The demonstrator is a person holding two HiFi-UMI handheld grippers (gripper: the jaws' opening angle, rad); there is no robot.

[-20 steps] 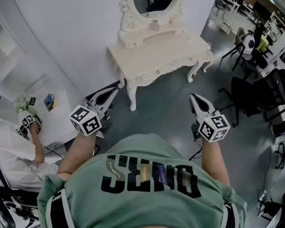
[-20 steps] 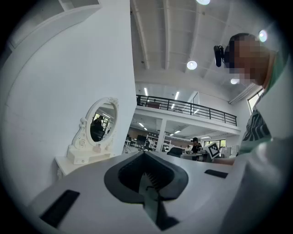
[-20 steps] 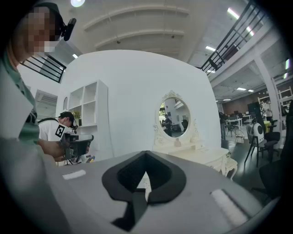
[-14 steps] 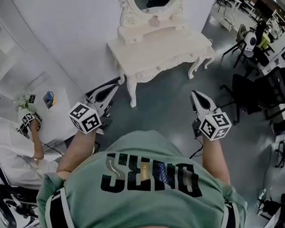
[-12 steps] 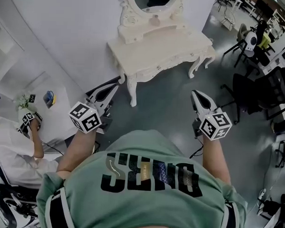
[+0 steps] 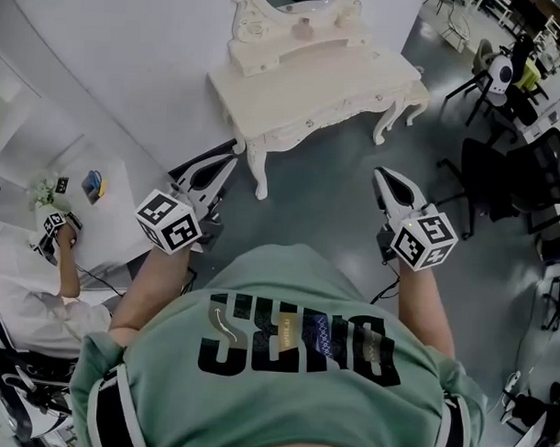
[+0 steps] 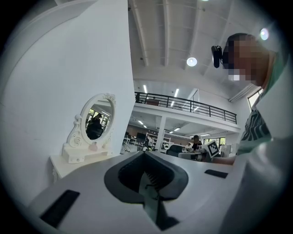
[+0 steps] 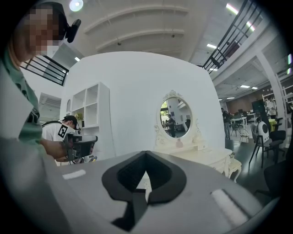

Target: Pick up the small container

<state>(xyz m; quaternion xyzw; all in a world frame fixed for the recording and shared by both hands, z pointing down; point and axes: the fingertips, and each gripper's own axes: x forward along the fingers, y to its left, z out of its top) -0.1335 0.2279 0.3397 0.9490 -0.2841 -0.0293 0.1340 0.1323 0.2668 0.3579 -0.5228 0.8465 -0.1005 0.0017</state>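
Note:
A small pink container point(image 6: 306, 28) stands on the shelf under the oval mirror of a cream dressing table point(image 6: 349, 83). It also shows in the left gripper view, as the pink container point(image 7: 93, 147), and in the right gripper view, again as the container point(image 8: 179, 143). My left gripper point(image 6: 227, 164) and right gripper point(image 6: 383, 177) are held out over the grey floor, well short of the table. The left gripper's jaws point(image 7: 144, 152) meet at their tips with nothing between them. So do the right gripper's jaws point(image 8: 145, 153).
A curved white wall point(image 6: 130, 66) runs behind the table. At the left, another person point(image 6: 25, 292) works at a small white table point(image 6: 106, 221). Black office chairs point(image 6: 502, 171) stand at the right, and white shelves point(image 8: 89, 114) stand by the wall.
The dressing table has slid slightly up and left in the head view. Both grippers stay shut and in about the same place in front of me.

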